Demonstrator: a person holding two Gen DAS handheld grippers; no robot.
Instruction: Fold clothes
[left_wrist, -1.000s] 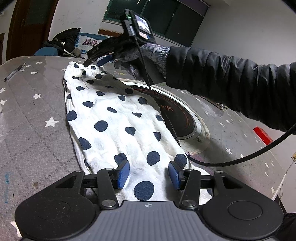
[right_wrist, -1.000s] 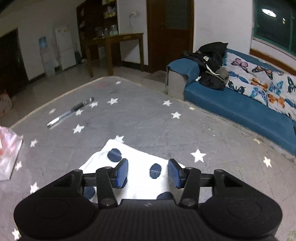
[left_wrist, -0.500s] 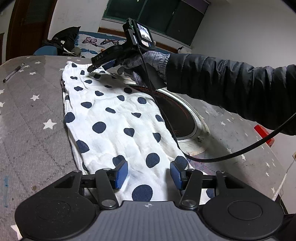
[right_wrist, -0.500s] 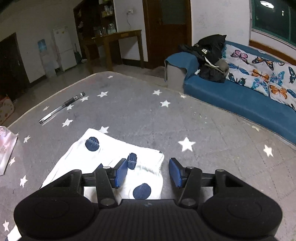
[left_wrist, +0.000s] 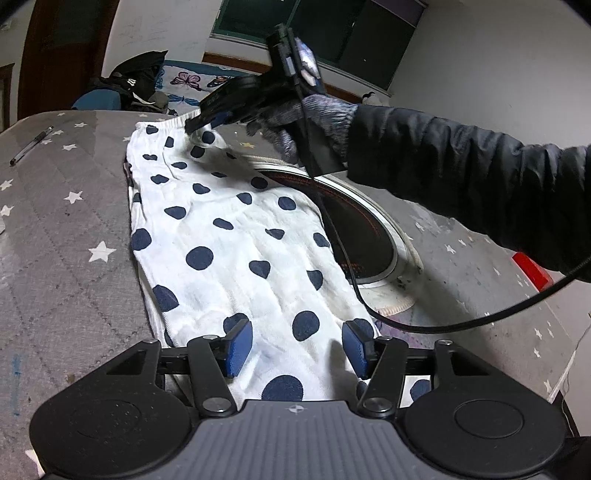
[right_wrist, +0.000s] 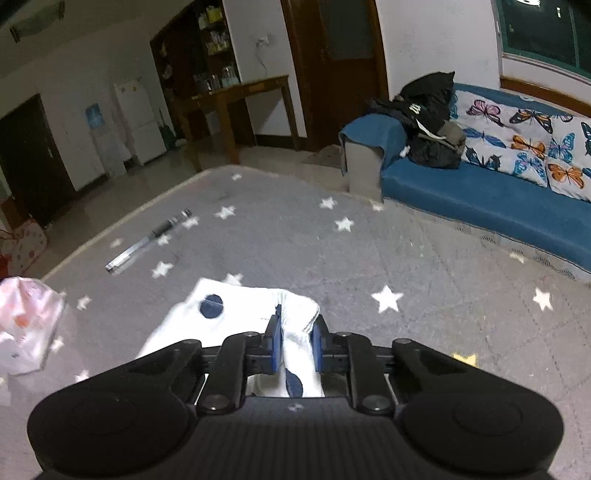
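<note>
On the grey star-printed table cover (left_wrist: 66, 229) lies the white garment with navy dots (left_wrist: 236, 251), stretched from the near edge at 6 o'clock in the left wrist view up toward 11 o'clock, where its elastic hem sits. Its right side overlaps the rim of a round black cooktop (left_wrist: 362, 236) set into the table at about 2 o'clock from the cloth's centre.

The left gripper (left_wrist: 297, 349) hovers at the near end of the garment with its blue pads (left_wrist: 240, 345) wide apart, cloth showing between them but nothing clamped.

At 12 o'clock in that view, a gloved hand (left_wrist: 306, 122) in a dark padded sleeve (left_wrist: 461, 184) holds the right gripper (left_wrist: 194, 125) at the garment's far corner. In the right wrist view the right gripper (right_wrist: 297, 349) has its pads drawn close together, pinching a bunched fold of the white fabric (right_wrist: 236, 317), which rises off the table between them. A black cable (left_wrist: 443, 325) hangs from this gripper and trails across the cooktop.

A pen (right_wrist: 147, 242) lies on the cover at 10 o'clock from the pinched corner, well apart from the cloth. A blue sofa (right_wrist: 480, 199) with butterfly cushions stands beyond the table at 2 o'clock.
</note>
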